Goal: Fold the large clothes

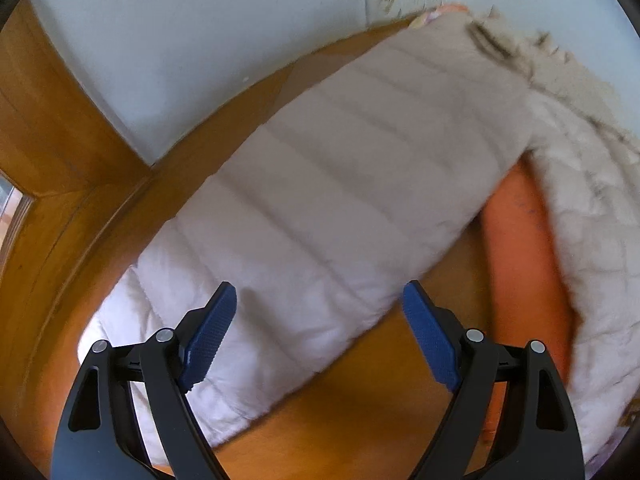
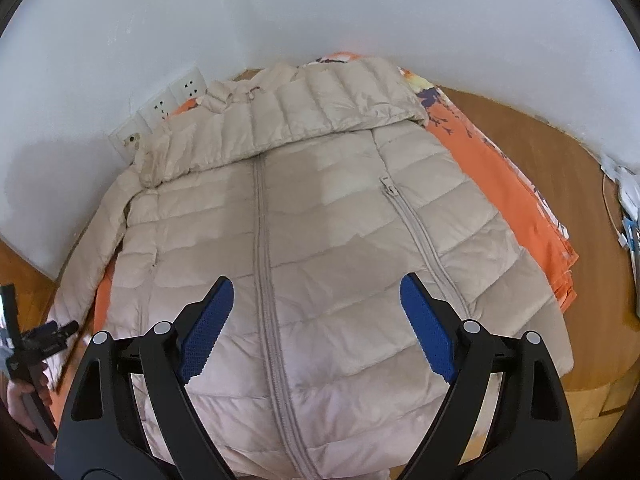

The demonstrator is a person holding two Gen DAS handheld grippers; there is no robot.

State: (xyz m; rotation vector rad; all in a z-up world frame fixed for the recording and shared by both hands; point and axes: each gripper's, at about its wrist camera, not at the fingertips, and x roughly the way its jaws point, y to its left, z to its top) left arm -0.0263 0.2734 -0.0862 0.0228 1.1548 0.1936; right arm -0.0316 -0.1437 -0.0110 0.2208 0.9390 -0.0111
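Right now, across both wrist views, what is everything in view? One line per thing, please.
puffer jacket: one, beige, spread front up on the orange cloth, zipped, hood folded at the top; its sleeve stretches out over the wooden surface.
orange cloth: one, orange with a floral print, under the jacket.
wooden surface: one, brown, under everything.
wall: white, behind the jacket.
wall sockets: a row, white, low on the wall by the hood.
cables and small items: several, white and blue, far right edge; too small to identify.
left gripper: black with blue fingers, open above the sleeve.
right gripper: black with blue fingers, open above the jacket front.
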